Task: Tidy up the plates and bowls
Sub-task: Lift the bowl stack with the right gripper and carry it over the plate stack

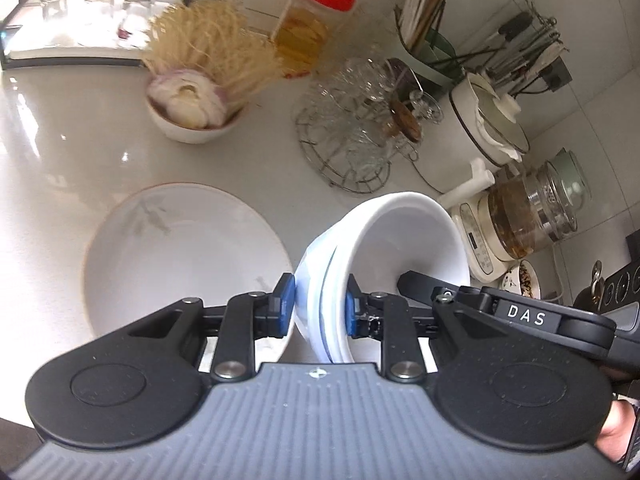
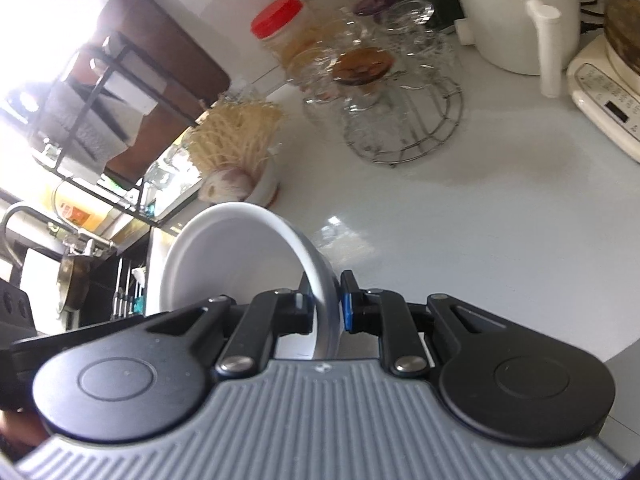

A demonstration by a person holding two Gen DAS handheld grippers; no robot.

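Left claw (image 1: 320, 306) clamps the white bowl (image 1: 404, 236) rim beside the plate (image 1: 180, 256), right claw (image 2: 325, 310) grips its opposite rim.

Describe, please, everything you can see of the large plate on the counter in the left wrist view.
The large plate is white, glossy and ceramic-looking, with a thin tan rim line and a faint grey leaf motif near its far edge. It lies flat and right way up on the pale counter, with nothing on it. The left gripper hides its near edge; whether anything touches it cannot be told.
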